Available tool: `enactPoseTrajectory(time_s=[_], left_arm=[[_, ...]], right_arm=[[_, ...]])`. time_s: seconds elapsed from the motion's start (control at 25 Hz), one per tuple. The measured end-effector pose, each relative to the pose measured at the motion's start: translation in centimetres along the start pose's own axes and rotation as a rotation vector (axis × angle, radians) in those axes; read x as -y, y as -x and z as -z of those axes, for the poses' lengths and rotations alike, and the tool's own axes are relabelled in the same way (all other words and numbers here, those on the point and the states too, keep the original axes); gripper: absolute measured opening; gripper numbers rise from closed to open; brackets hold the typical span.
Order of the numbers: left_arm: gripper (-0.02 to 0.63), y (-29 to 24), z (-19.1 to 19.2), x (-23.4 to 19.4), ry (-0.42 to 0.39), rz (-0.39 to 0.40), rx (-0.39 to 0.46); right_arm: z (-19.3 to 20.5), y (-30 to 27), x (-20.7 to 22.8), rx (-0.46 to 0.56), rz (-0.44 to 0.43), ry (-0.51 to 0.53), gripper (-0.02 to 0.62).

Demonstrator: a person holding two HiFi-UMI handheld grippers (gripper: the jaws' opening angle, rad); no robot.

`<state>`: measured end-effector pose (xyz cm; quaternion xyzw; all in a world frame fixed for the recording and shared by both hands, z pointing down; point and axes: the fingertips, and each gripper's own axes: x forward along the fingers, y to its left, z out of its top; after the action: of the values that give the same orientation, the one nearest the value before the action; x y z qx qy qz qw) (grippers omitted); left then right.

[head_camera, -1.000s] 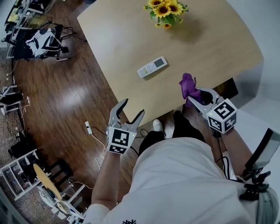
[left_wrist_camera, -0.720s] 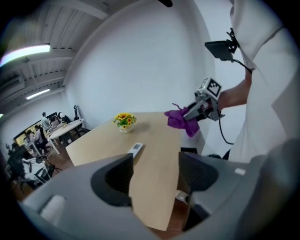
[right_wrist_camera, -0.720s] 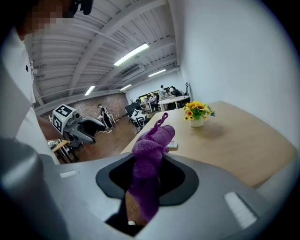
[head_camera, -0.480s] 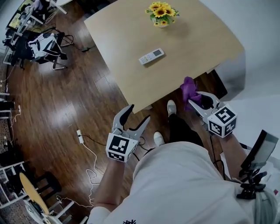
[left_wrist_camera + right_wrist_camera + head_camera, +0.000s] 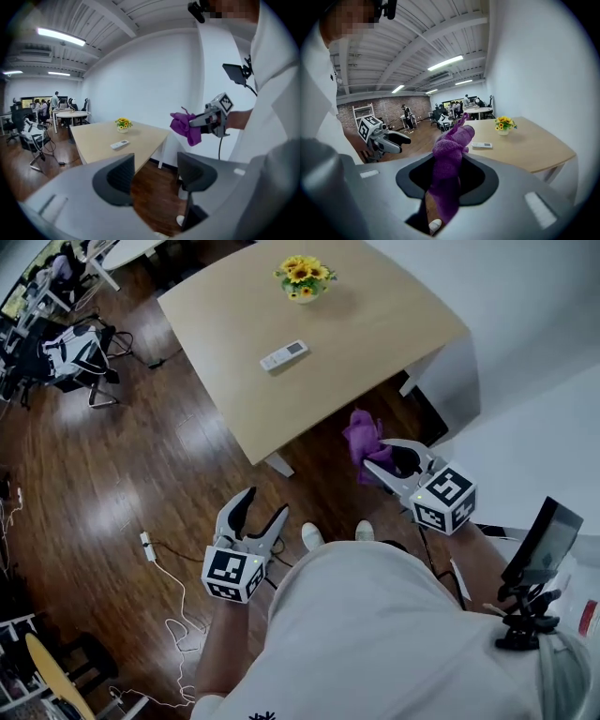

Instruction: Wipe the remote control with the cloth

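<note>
Honestly, the nearest worry is the grip. My right tool (image 5: pixel 373 461) is clamped on the purple cloth (image 5: pixel 360 435), but most of the cloth flops loose above the jaws. If that pinch is weak, it could slide out onto the wooden floor (image 5: pixel 112 474).

My left tool (image 5: pixel 263 506) has nothing between its jaws and they're closing. If they're shut when I get there, I've got nothing to steady the target with.

Further out, the remote control (image 5: pixel 284 354) lies flat on the worktop (image 5: pixel 384 320), well apart from both tools. Unsteadied, I'd guess it just skates when wiped. It's also near the vase of sunflowers (image 5: pixel 304 276), so a wide swipe could clip that.

Pose-wise, both hands are out in front of me over the floor, short of the worktop edge and tipped slightly down. The left is low at my side, and the right is nearer the worktop's corner.
</note>
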<state>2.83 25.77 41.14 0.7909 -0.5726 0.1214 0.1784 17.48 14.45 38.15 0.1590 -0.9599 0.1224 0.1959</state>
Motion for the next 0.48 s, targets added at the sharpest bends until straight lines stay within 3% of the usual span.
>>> enactPoseTrajectory(time_s=[0.12,0.28,0.48], left_arm=[[0.307,1.4,-1.0,1.7,0.018,-0.015,0.019],[0.307,-0.9,-2.1,5.3,-0.002,0.038,0.014],[0.307,-0.9,-3.4,9.0,-0.019,0.042,0.006]], right_arm=[[-1.0,1.4,-1.9,0.007,-0.022,0.031,0.124],[-0.5,4.3,-0.8,0.005,-0.005,0.044,0.124],[0.2,7.7,-0.7,0.002,-0.016,0.029,0.124]])
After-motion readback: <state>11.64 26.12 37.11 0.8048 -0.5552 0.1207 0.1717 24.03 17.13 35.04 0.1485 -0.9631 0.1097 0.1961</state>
